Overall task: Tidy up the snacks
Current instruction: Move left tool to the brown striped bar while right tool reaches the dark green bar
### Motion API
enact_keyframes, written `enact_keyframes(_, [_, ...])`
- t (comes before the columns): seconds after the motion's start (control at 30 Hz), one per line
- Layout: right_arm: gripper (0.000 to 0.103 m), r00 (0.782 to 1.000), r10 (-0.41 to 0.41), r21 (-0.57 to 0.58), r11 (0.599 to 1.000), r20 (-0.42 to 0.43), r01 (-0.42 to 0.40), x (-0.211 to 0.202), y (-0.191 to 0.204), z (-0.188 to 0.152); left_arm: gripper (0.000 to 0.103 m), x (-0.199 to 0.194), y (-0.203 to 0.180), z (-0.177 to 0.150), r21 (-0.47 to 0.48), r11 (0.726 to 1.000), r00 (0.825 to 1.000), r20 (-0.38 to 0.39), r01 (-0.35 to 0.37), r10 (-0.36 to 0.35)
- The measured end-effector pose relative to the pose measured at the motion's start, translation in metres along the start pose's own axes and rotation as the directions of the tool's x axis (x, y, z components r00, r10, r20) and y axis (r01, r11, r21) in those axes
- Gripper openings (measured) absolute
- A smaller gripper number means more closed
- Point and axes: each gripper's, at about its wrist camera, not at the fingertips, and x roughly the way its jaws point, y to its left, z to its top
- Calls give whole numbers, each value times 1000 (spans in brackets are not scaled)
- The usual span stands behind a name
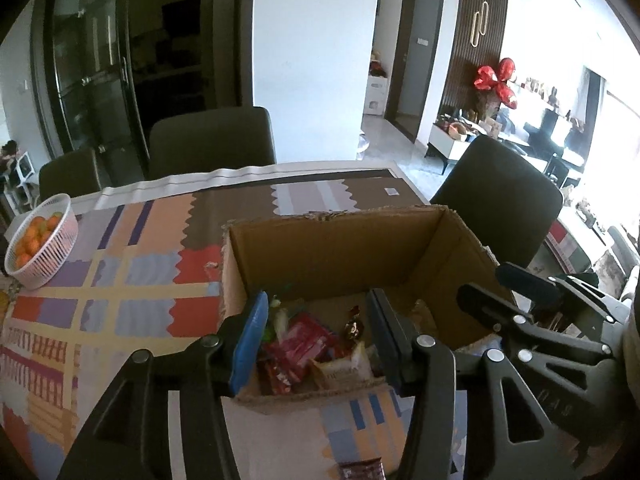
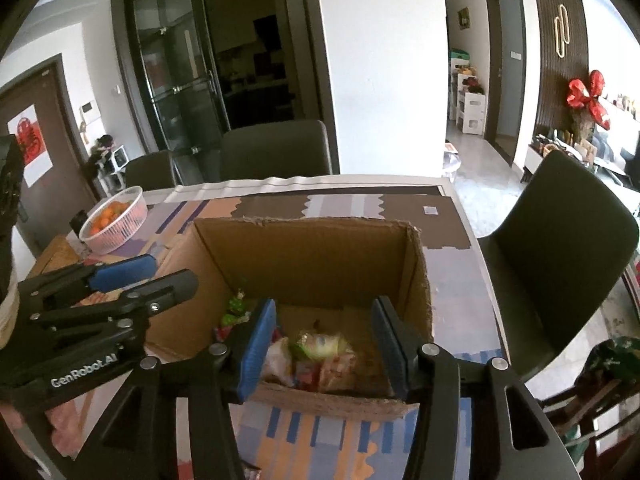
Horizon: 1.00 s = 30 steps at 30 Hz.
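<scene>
An open cardboard box [image 1: 332, 248] stands on the patterned table; it also shows in the right wrist view [image 2: 312, 256]. Several wrapped snacks [image 1: 308, 344] lie on its floor, red, white and gold wrappers; the right wrist view shows them blurred [image 2: 320, 354]. My left gripper [image 1: 318, 340] is open and empty, held over the box's near edge. My right gripper [image 2: 324, 344] is open and empty, also above the near edge. Each gripper appears in the other's view: the right one [image 1: 504, 292] and the left one [image 2: 160, 276].
A white basket of oranges [image 1: 40, 240] sits at the table's left edge, also in the right wrist view [image 2: 114, 220]. Dark chairs stand behind the table [image 1: 212, 140] and to its right [image 1: 496, 200]. A brown snack packet [image 1: 360, 470] lies near the table's front.
</scene>
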Motion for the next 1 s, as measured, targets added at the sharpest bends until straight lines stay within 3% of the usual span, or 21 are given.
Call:
enact_keyframes(0.27, [58,998,-41,-7,999,42,41,-29,-3,-24,58,-29,-11,-30,53,998,999,37,-20,18])
enact_keyframes(0.53, [58,999,-20,-15,1000,31,21,-50,-8,-53,59,-48,-24,-63,57,998,1000,28,-2,0])
enact_keyframes(1.0, [63,999,-18,-38,999,-42,16,-58,-5,-110,59,-36,-32,-133,17,997,990,-117,76,-73])
